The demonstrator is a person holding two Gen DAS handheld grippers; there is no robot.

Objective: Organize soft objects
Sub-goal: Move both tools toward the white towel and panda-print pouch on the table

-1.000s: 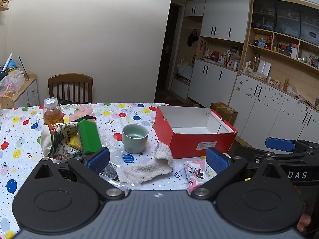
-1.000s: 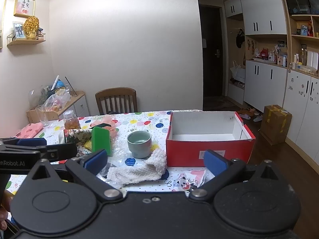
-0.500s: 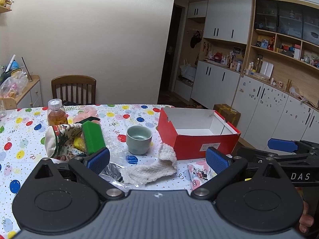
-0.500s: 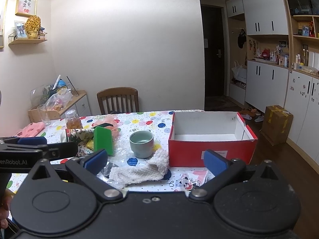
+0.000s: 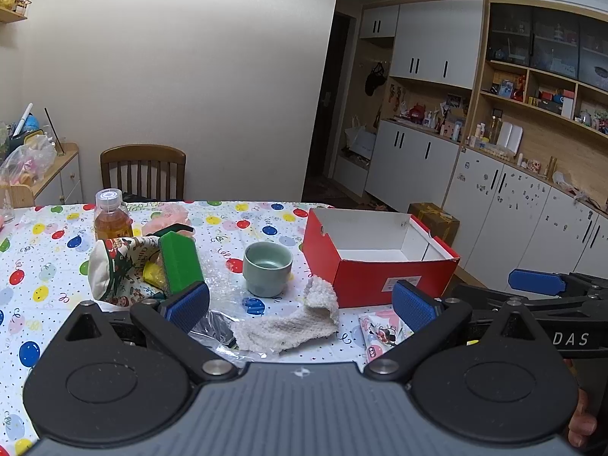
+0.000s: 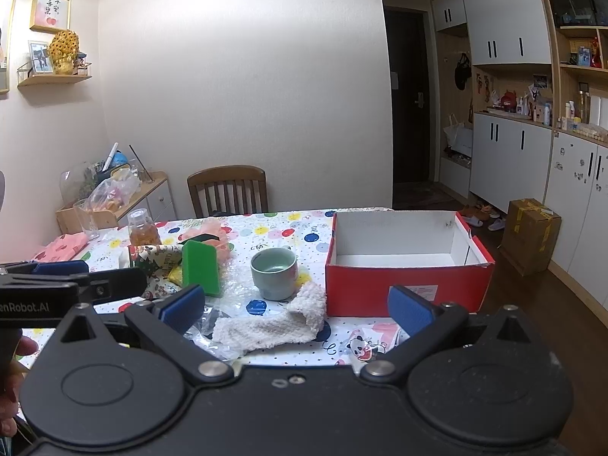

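**2 grippers poised, nothing picked yet**

Both the left gripper (image 5: 300, 306) and right gripper (image 6: 296, 306) hang short of the table (image 5: 45, 250), jaws spread wide and empty. Judged from this, the task is at its approach step. The white fluffy cloth (image 6: 269, 325) lies nearest, touching the empty red box (image 6: 402, 292). Next: descend, pinch the cloth, lift it over the box wall, avoiding the cup (image 6: 274, 273).

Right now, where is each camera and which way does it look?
Left wrist: on the left gripper, facing the table; shows the right gripper and fingers.
Right wrist: on the right gripper, facing likewise; shows the left gripper and fingers.
Both share the cup, towel, red box.
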